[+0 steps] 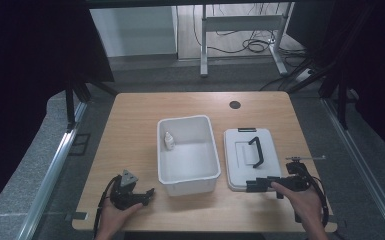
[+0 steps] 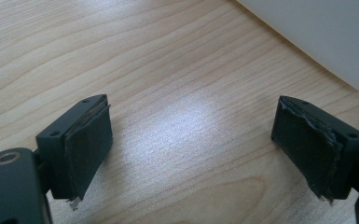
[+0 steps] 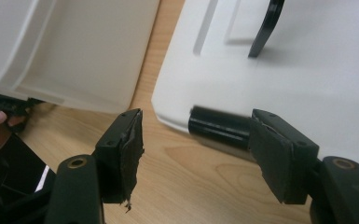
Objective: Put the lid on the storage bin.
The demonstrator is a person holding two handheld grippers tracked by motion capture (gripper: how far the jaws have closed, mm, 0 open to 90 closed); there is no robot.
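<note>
Nearest to us, our left gripper (image 1: 147,192) rests low on the pale wooden table (image 2: 168,93), its jaws spread wide with nothing but bare wood grain between them; we judge it parked there to stay clear of the work. Our right gripper (image 3: 196,149) sits at the near edge of the flat white plastic lid (image 3: 317,84), jaws likewise well apart and gripping nothing. A black cylindrical latch (image 3: 219,127) on that near edge lies between the pads, closer to the right-hand one, so we seem lined up to take the lid by its rim rather than by the black arched handle (image 1: 255,151) standing up in its middle.

Just left of the lid, with a strip of table between them, stands the open white plastic bin (image 1: 188,181). A small white bottle (image 1: 169,141) stands upright inside, at its far left corner. The lid lies flat beside the bin, not on it, so we reckon covering the bin is the job ahead.

Beyond the table, grey metal desk legs (image 1: 204,45) and loose cables (image 1: 252,45) sit on the floor.
</note>
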